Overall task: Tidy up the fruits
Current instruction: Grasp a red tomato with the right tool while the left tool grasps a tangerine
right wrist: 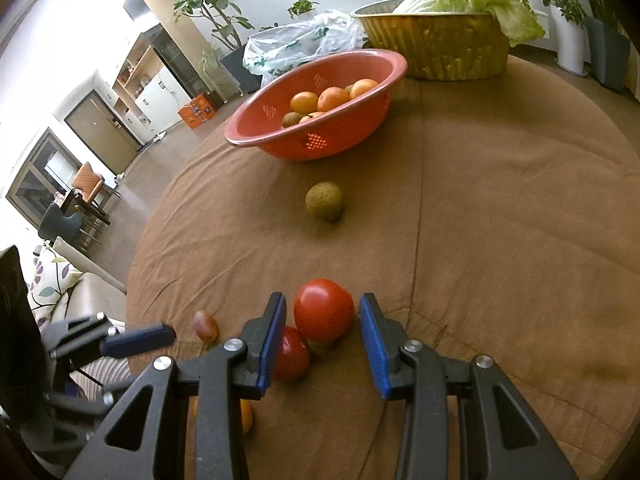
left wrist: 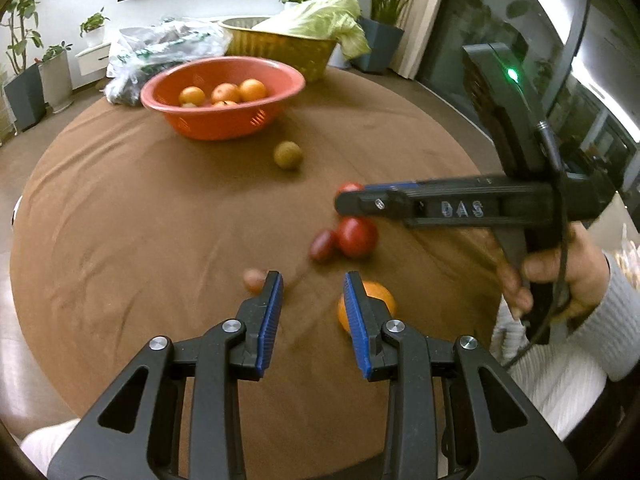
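Between the right gripper pads sits the large red tomato: it lies just ahead of the tips and centred on the gap, the jaws apart and not touching it. This hand is judged the nearer one for that fruit. A second tomato touches the first on its near left side and is half hidden by the left pad, so closing here could nudge it. Left of the large tomato lies a small dark oval fruit, its long axis roughly upright in the right wrist view. Nearer than the large tomato, the left gripper holds its jaws apart over bare cloth, with an orange behind its right pad. Beyond the large tomato a brownish-green fruit stands alone on open brown tablecloth. Farther still is the red basket with oranges inside, well clear of the table edge.
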A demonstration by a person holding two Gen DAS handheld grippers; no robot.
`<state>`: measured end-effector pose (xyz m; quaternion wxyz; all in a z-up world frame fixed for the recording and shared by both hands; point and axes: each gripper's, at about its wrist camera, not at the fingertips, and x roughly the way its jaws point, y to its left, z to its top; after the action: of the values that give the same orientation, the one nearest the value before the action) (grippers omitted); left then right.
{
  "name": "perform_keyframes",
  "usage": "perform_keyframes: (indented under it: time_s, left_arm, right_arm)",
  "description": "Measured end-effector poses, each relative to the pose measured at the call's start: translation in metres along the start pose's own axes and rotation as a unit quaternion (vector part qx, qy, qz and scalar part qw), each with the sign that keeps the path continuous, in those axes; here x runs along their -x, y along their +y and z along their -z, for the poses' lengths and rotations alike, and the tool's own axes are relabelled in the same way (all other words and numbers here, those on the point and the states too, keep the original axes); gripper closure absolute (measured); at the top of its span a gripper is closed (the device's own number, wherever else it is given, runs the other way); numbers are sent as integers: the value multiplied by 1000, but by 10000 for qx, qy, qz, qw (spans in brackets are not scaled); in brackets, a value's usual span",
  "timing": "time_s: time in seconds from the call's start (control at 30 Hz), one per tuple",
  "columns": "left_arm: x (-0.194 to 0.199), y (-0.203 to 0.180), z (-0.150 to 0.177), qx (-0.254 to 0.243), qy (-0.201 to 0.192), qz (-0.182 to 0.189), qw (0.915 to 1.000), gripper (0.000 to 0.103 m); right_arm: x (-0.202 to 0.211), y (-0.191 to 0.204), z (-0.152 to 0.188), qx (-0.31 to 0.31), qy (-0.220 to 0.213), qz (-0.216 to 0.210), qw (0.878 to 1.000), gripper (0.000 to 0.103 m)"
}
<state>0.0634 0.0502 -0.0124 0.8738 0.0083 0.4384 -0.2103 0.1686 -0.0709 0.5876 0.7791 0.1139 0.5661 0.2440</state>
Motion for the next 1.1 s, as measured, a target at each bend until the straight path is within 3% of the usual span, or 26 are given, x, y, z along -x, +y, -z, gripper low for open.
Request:
perform_keyframes:
  time_s: [0.13, 0.33, 0.43, 0.47, 0.9, 0.97, 1.1]
  left_arm:
    - [-1, -8, 6, -10, 74, 116, 9999, 73]
    - [-6, -15, 6, -74, 154, 187, 9997, 71]
    - [-10, -19, 6, -94, 154, 142, 9997, 48]
    - [-10, -20, 6, -99, 125, 128, 9998, 48]
    - [-30, -33, 11, -295, 293, 98, 9991, 48]
    - [-33, -34, 11, -330, 302, 78, 9990, 57]
    - [-37, -36, 13, -421, 324, -24, 9986, 65]
  right_arm:
    - [2, -5, 0, -134, 31, -149, 9998, 70]
    - [8, -13, -1, -353, -36, -352, 9988, 70]
    - [12, -14, -1, -411, -108, -413, 9982, 70]
    - [14, -14, -1, -429, -127, -424, 9981, 70]
    - [21, -16, -1, -500, -264, -401, 9976, 70]
    - [22, -17, 0, -511, -273, -393, 9975, 70]
    - [23, -16, -1, -511, -286, -399, 9975, 70]
